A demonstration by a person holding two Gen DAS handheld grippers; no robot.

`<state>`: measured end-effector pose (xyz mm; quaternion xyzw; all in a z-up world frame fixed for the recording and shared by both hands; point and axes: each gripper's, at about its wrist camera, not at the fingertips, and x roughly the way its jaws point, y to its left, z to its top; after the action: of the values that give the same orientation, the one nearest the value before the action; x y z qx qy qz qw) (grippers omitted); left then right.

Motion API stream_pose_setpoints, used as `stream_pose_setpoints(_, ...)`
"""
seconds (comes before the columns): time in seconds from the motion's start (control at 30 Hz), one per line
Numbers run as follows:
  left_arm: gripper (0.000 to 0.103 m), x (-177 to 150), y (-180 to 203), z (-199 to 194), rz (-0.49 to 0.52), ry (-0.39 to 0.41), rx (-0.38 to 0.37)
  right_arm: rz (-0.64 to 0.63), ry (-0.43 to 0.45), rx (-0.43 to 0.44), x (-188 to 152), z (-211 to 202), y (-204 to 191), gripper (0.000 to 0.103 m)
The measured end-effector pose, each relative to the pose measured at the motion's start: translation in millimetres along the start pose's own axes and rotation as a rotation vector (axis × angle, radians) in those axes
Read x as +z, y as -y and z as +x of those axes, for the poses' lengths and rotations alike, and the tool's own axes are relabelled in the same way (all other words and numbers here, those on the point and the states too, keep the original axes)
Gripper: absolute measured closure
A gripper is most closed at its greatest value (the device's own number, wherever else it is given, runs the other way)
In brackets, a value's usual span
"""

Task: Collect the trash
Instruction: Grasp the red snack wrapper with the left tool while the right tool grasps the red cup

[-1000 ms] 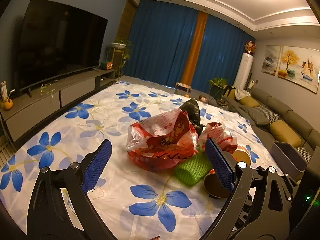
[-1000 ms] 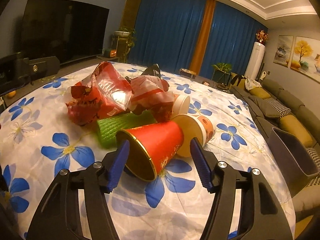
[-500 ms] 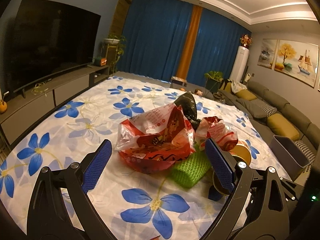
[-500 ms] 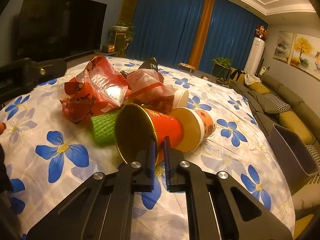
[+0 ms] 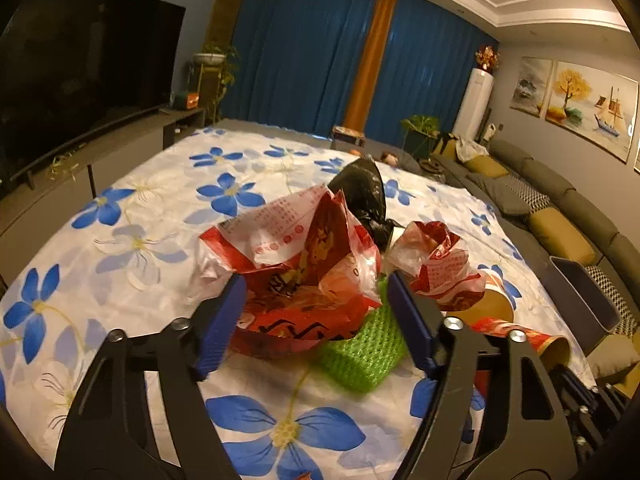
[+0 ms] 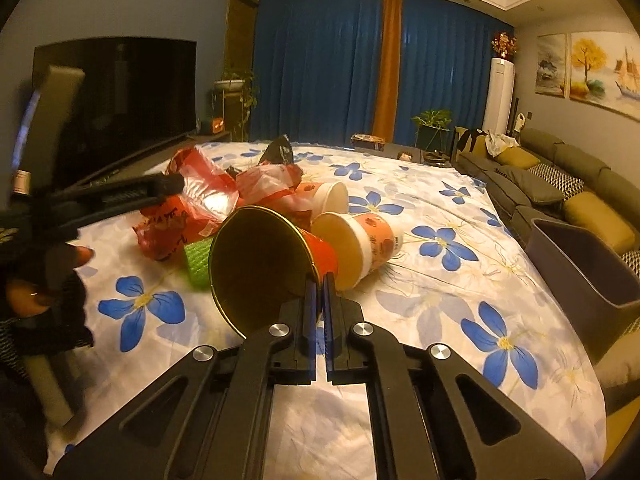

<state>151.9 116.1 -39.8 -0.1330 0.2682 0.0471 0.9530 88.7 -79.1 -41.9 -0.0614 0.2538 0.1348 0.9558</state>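
Observation:
A pile of trash lies on the flowered tablecloth [image 5: 132, 248]. My left gripper [image 5: 312, 320] is open, its blue pads on either side of a large red and white plastic bag [image 5: 304, 264]. A green foam net [image 5: 364, 356], a black bag [image 5: 360, 196] and a smaller red wrapper [image 5: 436, 264] lie beside it. My right gripper [image 6: 322, 296] is shut on the rim of a red paper cup [image 6: 260, 268] with a gold inside, lifted off the cloth. An orange-patterned cup [image 6: 360, 248] and a white cup [image 6: 328, 200] lie behind it.
A grey bin [image 6: 588, 268] stands at the table's right edge, in front of the sofa [image 6: 560, 176]. A TV [image 5: 80, 92] on a low cabinet is at the left. Blue curtains [image 5: 304, 48] close the far wall.
My right gripper closed on the red cup's rim and lifted it. My left gripper moved forward to the red plastic bag and its jaws narrowed around it.

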Motion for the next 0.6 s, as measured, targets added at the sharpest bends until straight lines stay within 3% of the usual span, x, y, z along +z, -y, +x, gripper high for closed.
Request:
stream_pose_setpoints(0.1,0.056,-0.1,-1.1,7.4,-0.012,-0.031,-0.027,0.021,0.012,-0.003,-0.9,-7.7,7.1,0.099)
stream_pose_setpoints(0.37,0.089,-0.9,-2.6,11.1,-0.025,-0.049,-0.047,0.043,0.030,-0.006,-3.0,-18.1,18.7,0.099)
stream_pose_setpoints(0.6,0.101,-0.5,-9.8,-4.3,-0.058,-0.010,-0.060,0.057,0.048,-0.029,-3.8,-26.9,25.8,0.099)
